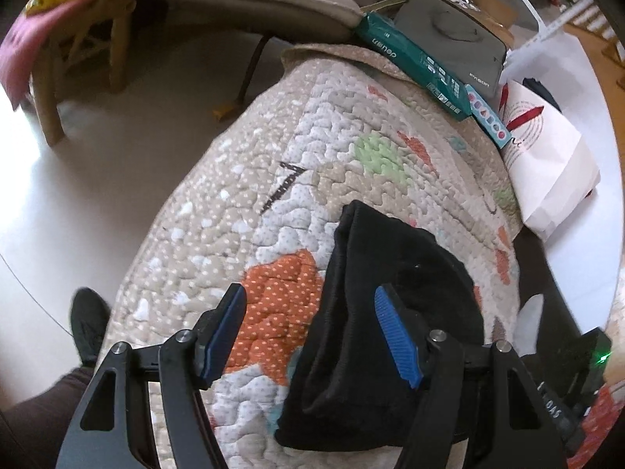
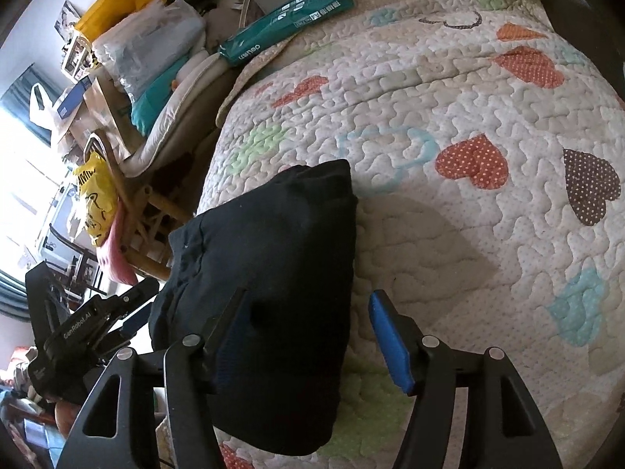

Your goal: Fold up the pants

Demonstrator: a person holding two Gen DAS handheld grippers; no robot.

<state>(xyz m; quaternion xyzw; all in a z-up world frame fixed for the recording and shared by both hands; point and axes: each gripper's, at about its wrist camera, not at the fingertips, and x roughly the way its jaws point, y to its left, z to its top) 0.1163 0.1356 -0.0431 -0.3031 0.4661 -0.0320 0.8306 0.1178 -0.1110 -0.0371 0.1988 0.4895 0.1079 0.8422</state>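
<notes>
The black pants [image 1: 375, 312] lie folded into a compact bundle on the heart-patterned quilt [image 1: 273, 179]. They also show in the right wrist view [image 2: 269, 273], near the quilt's [image 2: 468, 234] left edge. My left gripper [image 1: 312, 332] is open and empty above the bundle's left side; its right finger hangs over the black cloth. My right gripper [image 2: 308, 336] is open and empty above the bundle's right side; its left finger is over the cloth, its right finger over bare quilt. The left gripper's body [image 2: 78, 336] shows at the lower left of the right wrist view.
A teal box [image 1: 414, 62], a grey case [image 1: 449, 35] and a white paper bag [image 1: 547, 156] lie at the quilt's far end. A wooden chair [image 1: 78, 58] with a cushion and piled items [image 2: 148, 58] stands beside the bed. My black shoe [image 1: 88, 324] is on the pale floor.
</notes>
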